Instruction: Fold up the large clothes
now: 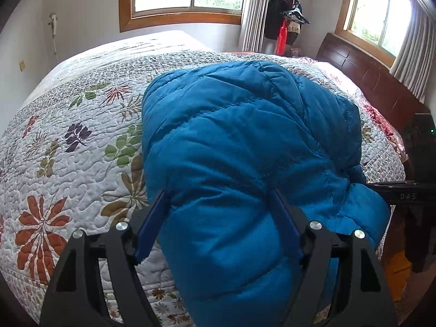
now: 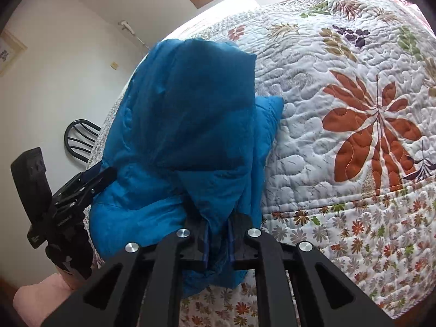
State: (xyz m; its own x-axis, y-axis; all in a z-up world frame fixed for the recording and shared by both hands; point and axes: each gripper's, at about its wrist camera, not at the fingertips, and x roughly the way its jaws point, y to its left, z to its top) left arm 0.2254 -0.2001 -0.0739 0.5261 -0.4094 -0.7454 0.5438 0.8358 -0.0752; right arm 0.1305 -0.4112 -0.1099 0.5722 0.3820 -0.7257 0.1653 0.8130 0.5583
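A blue puffy jacket [image 1: 239,141] lies bunched in a thick fold on the flowered quilt [image 1: 68,141] near the bed's edge. My left gripper [image 1: 218,204] stands wide around a thick roll of it, and both blue pads [image 1: 151,223] touch the fabric. In the right wrist view the jacket [image 2: 177,114] rises as a draped heap. My right gripper [image 2: 219,245] is shut on a thin layer of its lower edge. The left gripper [image 2: 87,182] shows at the jacket's left side there, and the right gripper's black body [image 1: 408,196] shows at the left wrist view's right edge.
The quilt [image 2: 340,103] spreads wide to the right of the jacket. A dark wooden headboard [image 1: 368,76] stands at the far right, with a coat rack [image 1: 291,19] in the corner and windows behind. A black chair [image 2: 79,139] stands beyond the bed.
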